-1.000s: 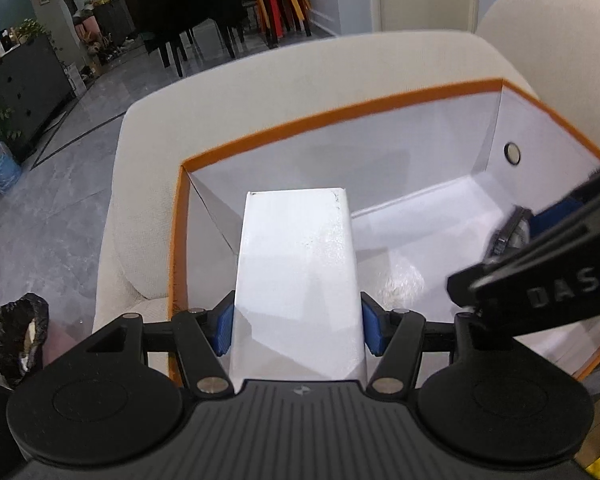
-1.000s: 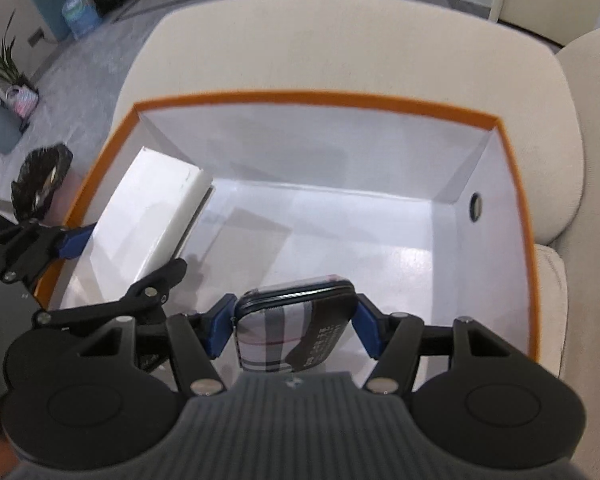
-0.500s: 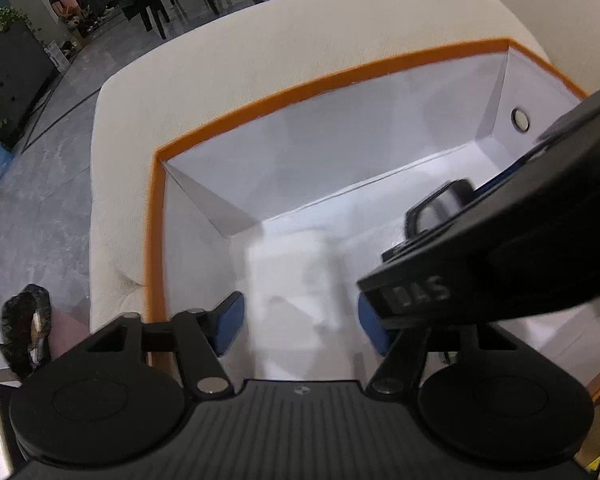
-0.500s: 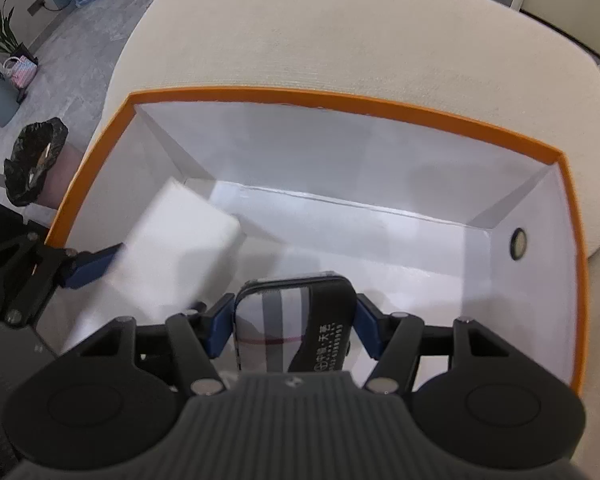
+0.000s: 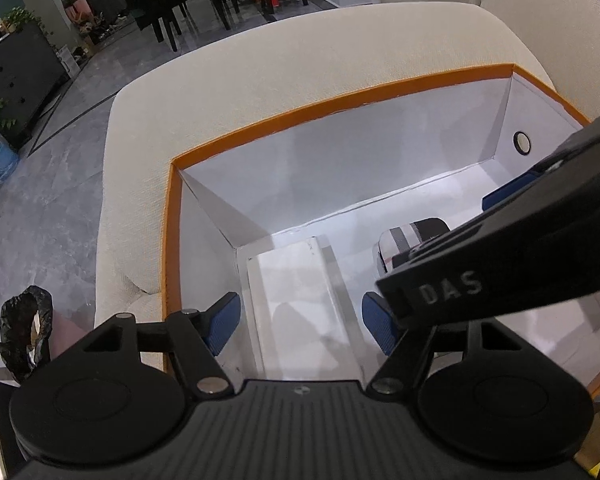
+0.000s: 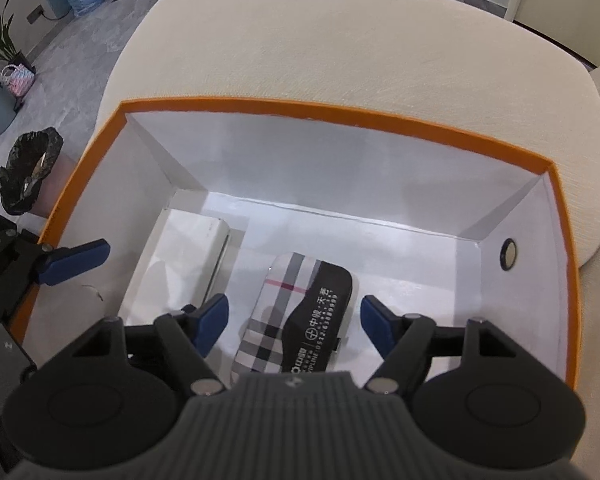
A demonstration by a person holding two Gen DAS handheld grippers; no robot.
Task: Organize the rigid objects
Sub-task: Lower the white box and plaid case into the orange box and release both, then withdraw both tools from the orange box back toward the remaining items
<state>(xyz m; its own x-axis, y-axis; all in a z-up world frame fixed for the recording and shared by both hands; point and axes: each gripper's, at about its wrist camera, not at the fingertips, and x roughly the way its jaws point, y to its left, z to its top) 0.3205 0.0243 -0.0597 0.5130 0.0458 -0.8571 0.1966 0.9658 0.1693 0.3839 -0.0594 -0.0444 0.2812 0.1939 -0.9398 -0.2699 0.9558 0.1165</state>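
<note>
A plain white rectangular box (image 6: pixel 180 264) lay flat at the left of an orange-rimmed white bin (image 6: pixel 340 114); beside it, apart, lay a plaid case (image 6: pixel 296 312) with a black band

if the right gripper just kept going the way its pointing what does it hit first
Most likely the plaid case lying on the floor of the orange-rimmed box. The right gripper points steeply down at it, jaws just opened, pads clear of its sides. How far above it hangs is hard to judge.
</note>
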